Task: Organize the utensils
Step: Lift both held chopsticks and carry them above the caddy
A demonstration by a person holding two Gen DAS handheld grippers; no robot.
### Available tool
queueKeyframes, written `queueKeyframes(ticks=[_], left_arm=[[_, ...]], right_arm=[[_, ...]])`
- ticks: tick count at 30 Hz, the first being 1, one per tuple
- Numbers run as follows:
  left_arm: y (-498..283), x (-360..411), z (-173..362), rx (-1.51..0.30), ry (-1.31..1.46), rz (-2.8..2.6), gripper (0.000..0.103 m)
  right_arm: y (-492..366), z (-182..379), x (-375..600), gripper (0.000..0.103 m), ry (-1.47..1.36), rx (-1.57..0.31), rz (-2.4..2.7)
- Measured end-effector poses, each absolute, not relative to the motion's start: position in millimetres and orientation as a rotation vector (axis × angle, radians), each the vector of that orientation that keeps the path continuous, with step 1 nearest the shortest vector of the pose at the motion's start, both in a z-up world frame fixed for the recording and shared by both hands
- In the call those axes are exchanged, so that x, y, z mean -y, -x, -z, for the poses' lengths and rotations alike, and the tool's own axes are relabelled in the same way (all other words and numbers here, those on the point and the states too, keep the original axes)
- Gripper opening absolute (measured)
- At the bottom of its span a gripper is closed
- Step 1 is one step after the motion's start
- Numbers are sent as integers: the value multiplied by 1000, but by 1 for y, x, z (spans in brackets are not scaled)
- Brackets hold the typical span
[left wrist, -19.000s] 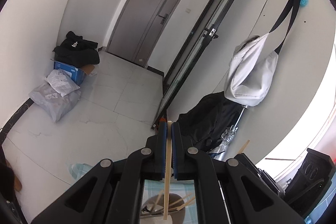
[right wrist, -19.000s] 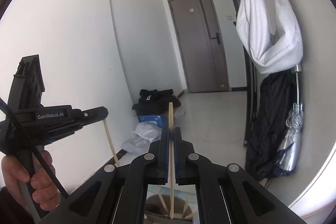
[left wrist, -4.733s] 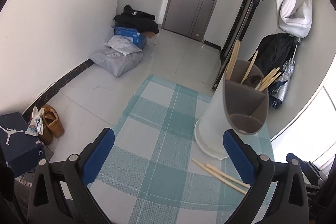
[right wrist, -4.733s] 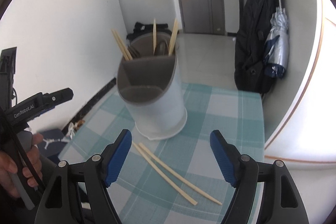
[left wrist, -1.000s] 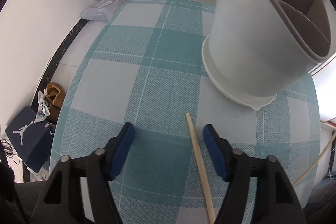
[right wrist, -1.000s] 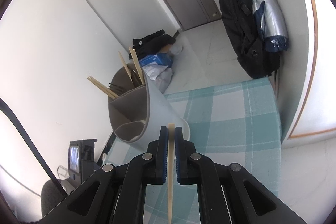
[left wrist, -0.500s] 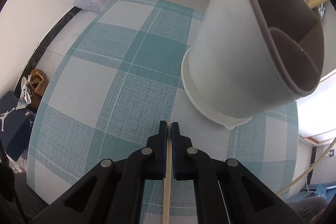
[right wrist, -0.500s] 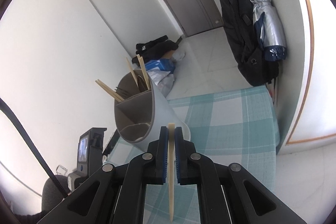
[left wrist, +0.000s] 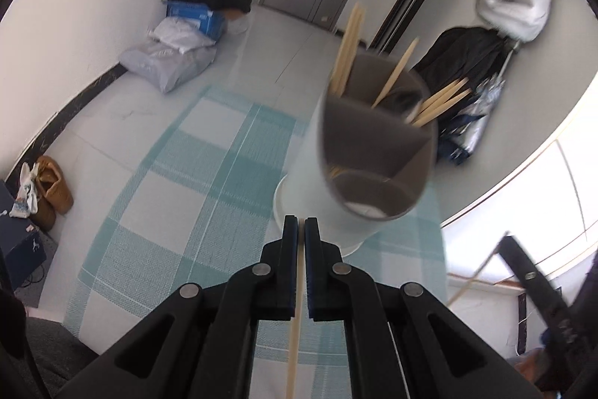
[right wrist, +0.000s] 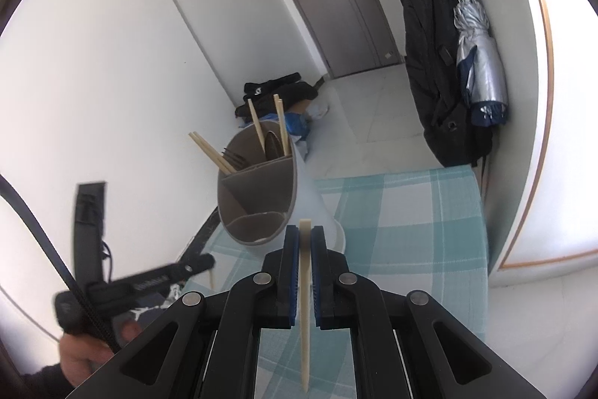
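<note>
**A:** What are my two grippers doing right now?

**B:** Your left gripper [left wrist: 301, 223] is pinching one wooden chopstick [left wrist: 294, 335], which is running back between the pressed-together blue pads and hanging below them. Your right gripper [right wrist: 304, 234] is doing the same with a second chopstick [right wrist: 304, 305], its blunt end poking just past the fingertips. In the left view the right gripper is showing only as a blur at the lower right edge.

**A:** Why are they being held that way?

**B:** As I judge it, you are gripping each stick along the line of the fingers so that you can tip it end-first into the holder. Both grippers are pointing down toward it over the teal checked tablecloth [left wrist: 168, 204].

**A:** Where is the holder, and what is it carrying?

**B:** The white utensil holder [left wrist: 310, 174] is standing on the tablecloth just ahead of both grippers, grey inside and split by dividers into compartments. The far compartment is holding several chopsticks [left wrist: 349, 43] leaning against its rim, along with a dark fork and spoon seen in the right view. The nearest compartment is looking empty, though its bottom is partly hidden. I am seeing no loose chopsticks lying on the cloth.
</note>
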State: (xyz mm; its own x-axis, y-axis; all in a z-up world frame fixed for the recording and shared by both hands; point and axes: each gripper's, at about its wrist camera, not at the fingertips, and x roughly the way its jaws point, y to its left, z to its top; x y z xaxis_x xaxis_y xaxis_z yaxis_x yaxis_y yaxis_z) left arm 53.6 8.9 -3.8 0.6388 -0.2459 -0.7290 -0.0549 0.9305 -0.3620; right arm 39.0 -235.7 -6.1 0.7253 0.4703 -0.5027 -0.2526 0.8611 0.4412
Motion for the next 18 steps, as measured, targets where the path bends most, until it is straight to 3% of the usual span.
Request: queueKeyframes(ticks=[8,18], left_arm=[[-38,6,-25,-746,258,162,0],[-26,3,-38,-735,243,188,0]], right_arm=[[-19,-9,214,5,-262,-566,-397],[-11,-17,199,5,-201,-528,-358]])
